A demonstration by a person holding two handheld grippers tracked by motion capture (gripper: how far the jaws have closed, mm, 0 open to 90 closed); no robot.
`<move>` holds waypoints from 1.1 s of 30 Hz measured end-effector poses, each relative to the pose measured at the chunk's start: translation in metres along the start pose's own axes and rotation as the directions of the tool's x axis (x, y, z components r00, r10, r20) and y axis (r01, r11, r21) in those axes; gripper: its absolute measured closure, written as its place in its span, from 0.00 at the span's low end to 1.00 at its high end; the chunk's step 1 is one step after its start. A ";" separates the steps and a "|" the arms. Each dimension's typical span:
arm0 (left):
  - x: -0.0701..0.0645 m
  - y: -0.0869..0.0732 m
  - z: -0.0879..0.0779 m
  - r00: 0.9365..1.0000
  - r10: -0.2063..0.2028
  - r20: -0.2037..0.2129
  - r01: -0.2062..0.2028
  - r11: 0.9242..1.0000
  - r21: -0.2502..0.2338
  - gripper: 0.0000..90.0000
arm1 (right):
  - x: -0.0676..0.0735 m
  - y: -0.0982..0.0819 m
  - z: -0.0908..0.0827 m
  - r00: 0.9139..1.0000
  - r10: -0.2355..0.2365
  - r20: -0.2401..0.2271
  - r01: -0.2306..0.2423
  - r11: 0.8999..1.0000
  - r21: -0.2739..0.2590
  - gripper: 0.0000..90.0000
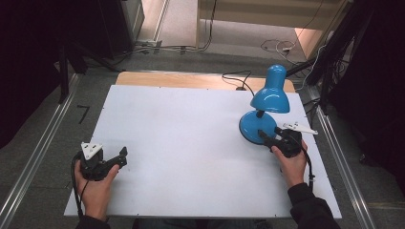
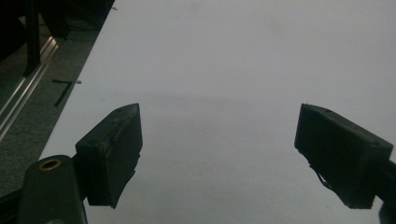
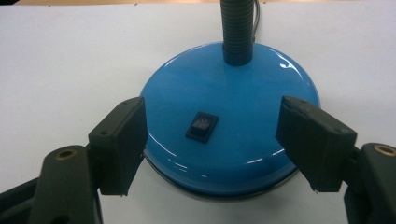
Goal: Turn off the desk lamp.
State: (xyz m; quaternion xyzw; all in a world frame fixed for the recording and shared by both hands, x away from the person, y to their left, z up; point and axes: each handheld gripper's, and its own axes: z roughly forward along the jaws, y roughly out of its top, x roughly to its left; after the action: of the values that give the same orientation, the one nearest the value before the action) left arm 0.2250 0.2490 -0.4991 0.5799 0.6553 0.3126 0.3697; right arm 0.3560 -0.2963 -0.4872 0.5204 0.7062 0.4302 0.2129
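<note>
A blue desk lamp stands on the right of the white table (image 1: 191, 143), its round base (image 1: 253, 125) under a bent shade (image 1: 271, 98). In the right gripper view the base (image 3: 243, 84) has a black rocker switch (image 3: 202, 126) on top and a black ribbed neck (image 3: 237, 32). My right gripper (image 1: 268, 137) is open at the base's near edge, and its own view shows the right gripper (image 3: 212, 105) with one jaw on each side of the base front, apart from the switch. My left gripper (image 1: 122, 157) rests open at the table's near left; the left gripper (image 2: 219, 121) has bare table between its jaws.
The lamp's black cord (image 1: 239, 78) runs off the table's far wooden edge (image 1: 191, 78). Metal rails (image 1: 38, 157) line the floor on both sides. The table's left edge (image 2: 79, 98) lies close to my left gripper. Cables lie on the floor beyond the table.
</note>
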 end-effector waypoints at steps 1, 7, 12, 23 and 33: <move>0.000 0.000 0.000 1.000 0.000 0.000 0.000 1.000 0.000 0.18 | 0.000 0.000 0.000 1.000 0.000 0.000 0.000 1.000 0.000 0.26; 0.000 0.000 0.000 1.000 0.002 0.000 -0.002 1.000 0.002 0.18 | 0.001 -0.002 -0.003 1.000 -0.005 -0.007 0.005 1.000 -0.001 0.26; 0.000 0.000 0.000 1.000 0.000 0.002 0.000 1.000 -0.001 0.18 | 0.003 -0.003 -0.005 1.000 -0.007 -0.013 0.007 1.000 -0.007 0.26; 0.000 0.000 0.000 1.000 0.000 0.002 0.000 1.000 -0.001 0.18 | 0.003 -0.007 -0.011 1.000 -0.007 -0.016 0.007 1.000 -0.015 0.26; 0.000 0.000 0.000 1.000 -0.001 0.002 0.001 1.000 -0.001 0.18 | 0.001 -0.011 -0.017 1.000 -0.005 -0.017 0.005 1.000 -0.014 0.26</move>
State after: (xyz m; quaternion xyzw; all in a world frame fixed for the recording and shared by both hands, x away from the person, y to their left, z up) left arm 0.2250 0.2493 -0.4991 0.5796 0.6552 0.3120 0.3707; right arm 0.3367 -0.3033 -0.4871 0.5134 0.7065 0.4388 0.2115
